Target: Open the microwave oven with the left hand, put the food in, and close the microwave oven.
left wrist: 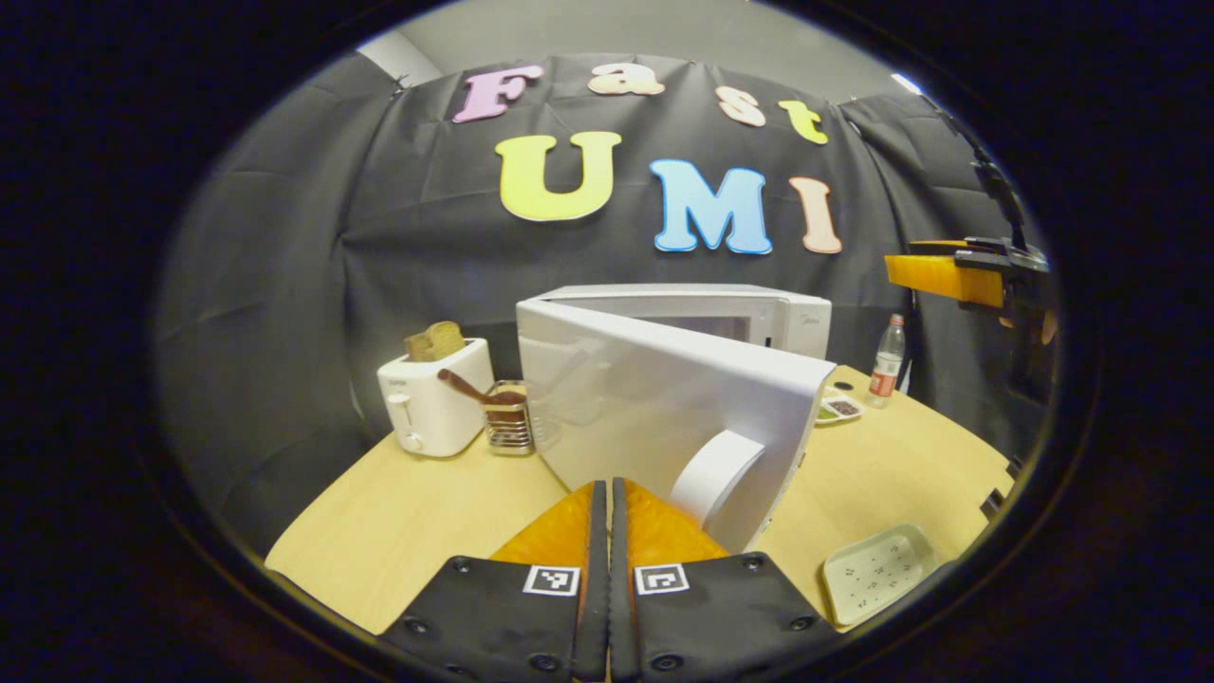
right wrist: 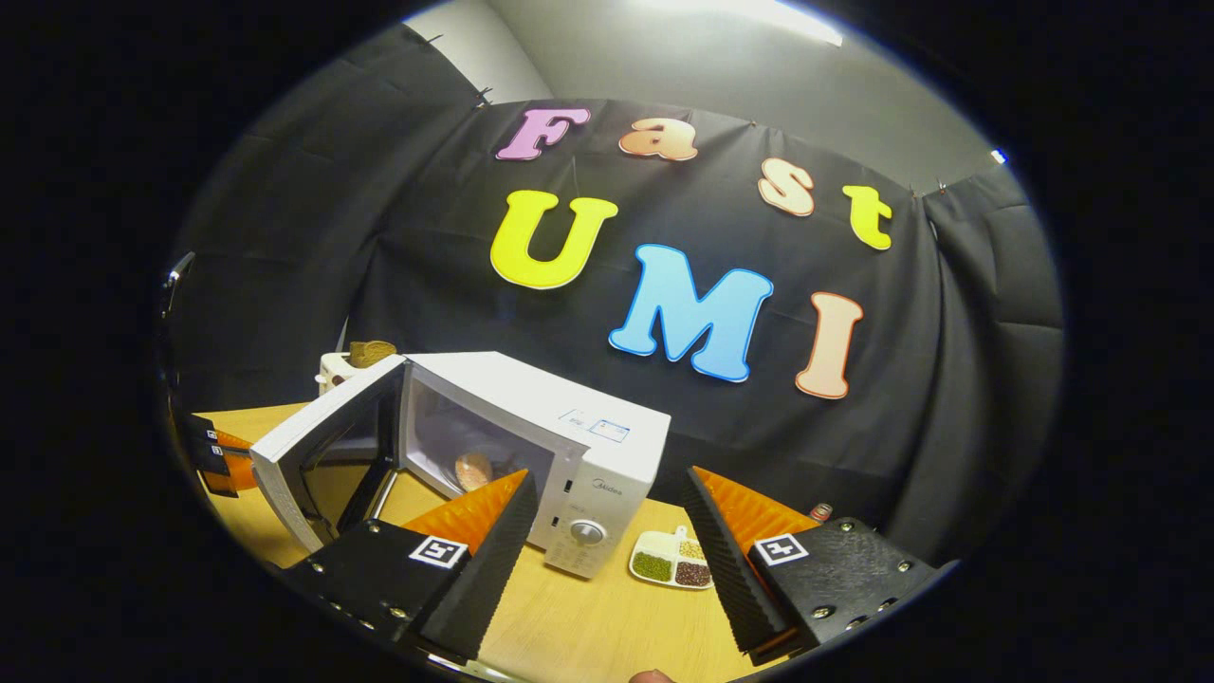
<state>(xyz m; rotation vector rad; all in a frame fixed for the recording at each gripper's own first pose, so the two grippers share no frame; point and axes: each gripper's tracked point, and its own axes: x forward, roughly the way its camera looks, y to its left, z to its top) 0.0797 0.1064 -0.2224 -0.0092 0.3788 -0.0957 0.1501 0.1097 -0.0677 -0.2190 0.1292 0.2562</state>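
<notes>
Closing the microwave door [left wrist: 664, 398] looks like the step in hand, with food [right wrist: 472, 468] already inside.

Left gripper view: the left gripper [left wrist: 607, 531] has its fingers pressed together on nothing, just beside the door's white handle [left wrist: 716, 474]; the door is likely stiff, light and hinged, best pushed on its flat outer face. The door hides the cavity here. Right gripper view: the right gripper [right wrist: 607, 531] is spread wide and empty before the microwave oven [right wrist: 531, 446]; the food is small, dim and hard to identify.
</notes>
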